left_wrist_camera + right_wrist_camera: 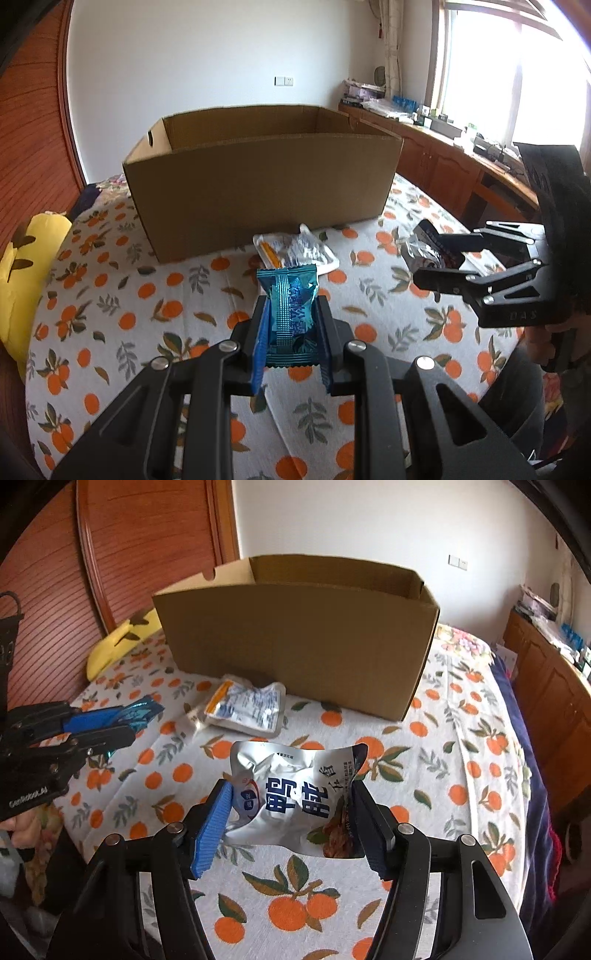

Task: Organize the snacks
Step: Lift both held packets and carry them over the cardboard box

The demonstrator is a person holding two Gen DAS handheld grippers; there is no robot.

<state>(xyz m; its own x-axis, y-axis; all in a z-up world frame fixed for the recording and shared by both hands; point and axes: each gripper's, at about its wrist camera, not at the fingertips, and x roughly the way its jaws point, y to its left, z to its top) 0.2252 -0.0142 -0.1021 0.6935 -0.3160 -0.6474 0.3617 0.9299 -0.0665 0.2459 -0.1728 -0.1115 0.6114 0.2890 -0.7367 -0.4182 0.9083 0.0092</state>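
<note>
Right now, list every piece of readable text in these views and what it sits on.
"鸭肫": large blue characters on the silver snack pouch held in the right tongs.
"GenRobot.AI": on the left tongs body, right wrist view.
"DAS": on the right tongs' body, left wrist view.
Blue wrapper print, the pouch's small print, white packet: too blurred.

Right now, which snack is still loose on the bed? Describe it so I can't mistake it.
Find the open cardboard box on the orange-print bedspread. Just in front of its near wall lies a crumpled white pouch with an orange strip along one edge. Unlike the teal packet and silver packet, no gripper holds it.
</note>
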